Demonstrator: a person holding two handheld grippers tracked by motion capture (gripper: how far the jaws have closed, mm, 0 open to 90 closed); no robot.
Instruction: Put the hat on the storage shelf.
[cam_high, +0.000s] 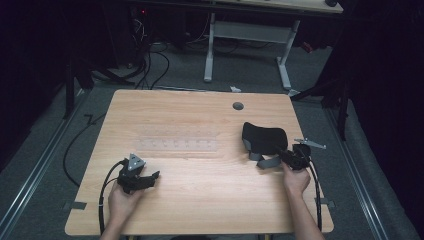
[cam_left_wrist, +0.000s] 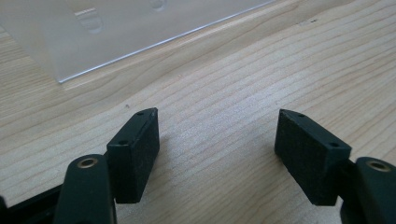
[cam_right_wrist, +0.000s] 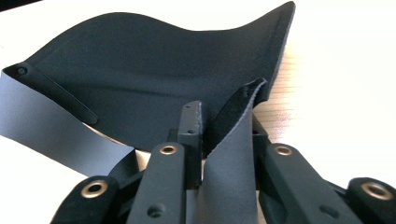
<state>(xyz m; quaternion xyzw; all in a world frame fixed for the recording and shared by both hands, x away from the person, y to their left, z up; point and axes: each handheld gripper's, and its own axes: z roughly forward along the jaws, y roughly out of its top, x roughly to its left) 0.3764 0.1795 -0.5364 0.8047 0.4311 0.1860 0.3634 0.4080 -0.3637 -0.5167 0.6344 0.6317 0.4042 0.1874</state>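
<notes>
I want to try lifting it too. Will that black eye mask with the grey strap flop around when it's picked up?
Probably yes. The black fabric eye mask already curves in a wave, and its flat grey strap bends where the right hand-held gripper pinches it. It looks thin, so likely light, and apt to dangle.

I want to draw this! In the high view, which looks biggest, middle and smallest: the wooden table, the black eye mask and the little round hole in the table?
1. Wooden table, by far the largest.
2. Black eye mask.
3. Round hole, smallest.
</notes>
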